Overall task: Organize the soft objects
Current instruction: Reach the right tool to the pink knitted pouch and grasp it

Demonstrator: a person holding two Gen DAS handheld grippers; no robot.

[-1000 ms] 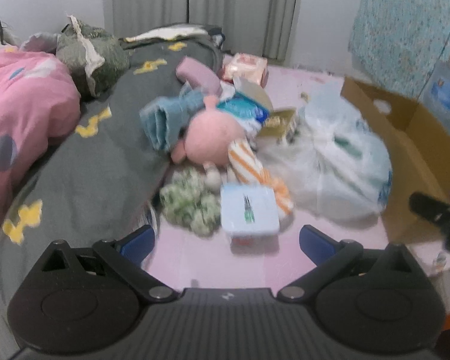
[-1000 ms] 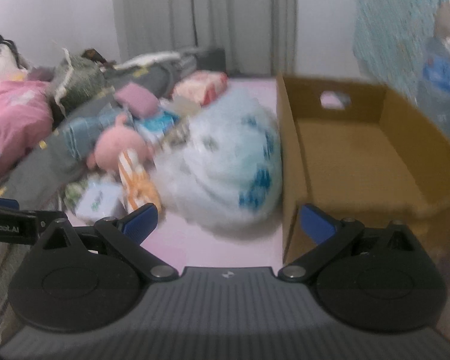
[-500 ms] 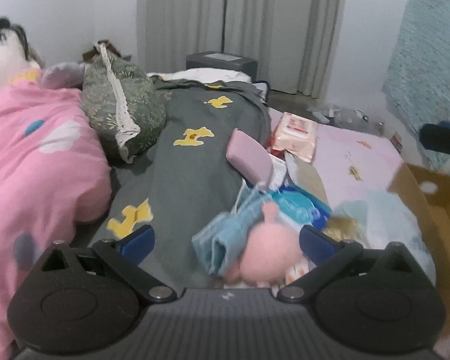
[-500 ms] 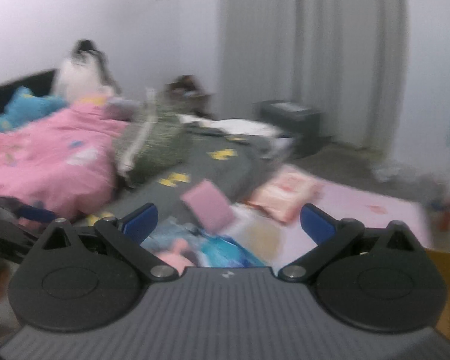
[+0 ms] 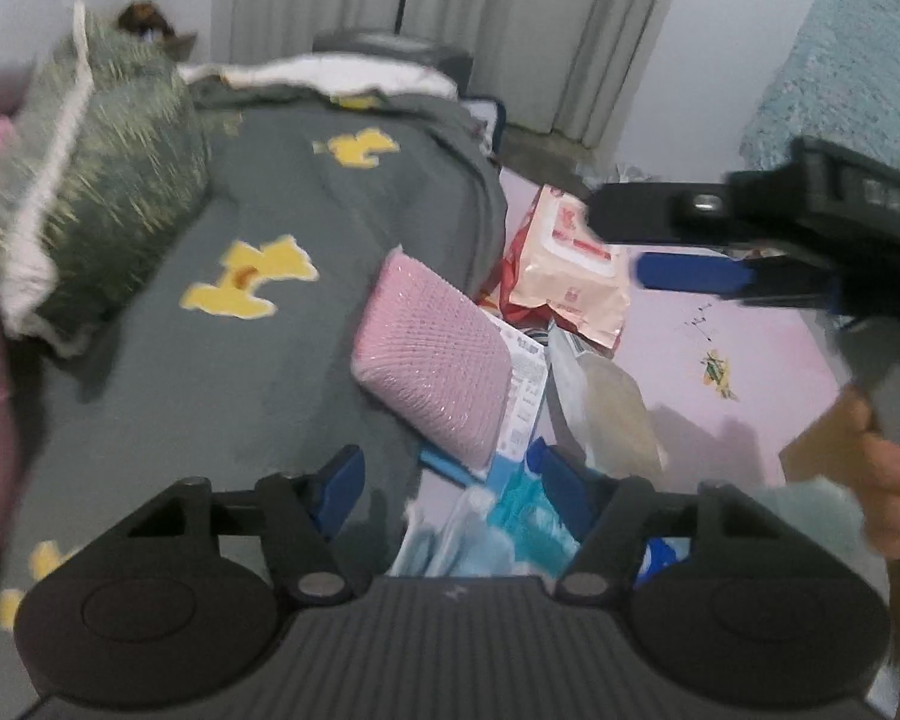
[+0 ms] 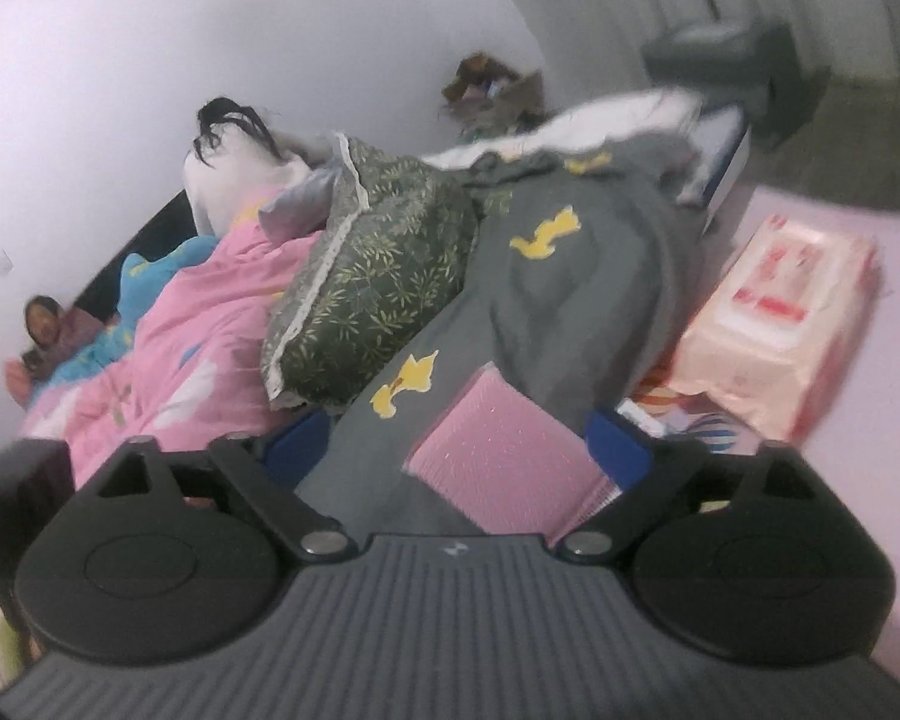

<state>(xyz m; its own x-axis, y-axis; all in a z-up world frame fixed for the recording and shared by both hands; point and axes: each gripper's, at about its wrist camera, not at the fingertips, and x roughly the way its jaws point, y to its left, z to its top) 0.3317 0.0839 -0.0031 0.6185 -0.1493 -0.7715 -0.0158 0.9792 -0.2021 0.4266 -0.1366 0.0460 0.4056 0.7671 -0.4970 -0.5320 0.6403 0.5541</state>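
Note:
A pink knitted pad point(image 5: 435, 354) lies on the edge of the grey blanket with yellow shapes point(image 5: 258, 324); it also shows in the right wrist view point(image 6: 504, 450). My left gripper point(image 5: 444, 480) is open, just short of the pad, above light blue soft items point(image 5: 498, 534). My right gripper point(image 6: 456, 438) is open and hovers over the pad, its blue fingertips point(image 6: 618, 438) either side; it reaches in from the right in the left wrist view point(image 5: 690, 273). A green leafy pillow point(image 5: 90, 192) sits on the blanket.
A pink tissue pack point(image 5: 570, 264) lies on the pink sheet point(image 5: 750, 348). A pink quilt point(image 6: 174, 360) and a blue plush point(image 6: 144, 282) are at left. A cardboard box corner point(image 5: 834, 438) is at right. Curtains hang behind.
Both grippers have swung away from the box and the white bag toward the blanket and closed in on the pink pad. The left jaws have narrowed but stay open.

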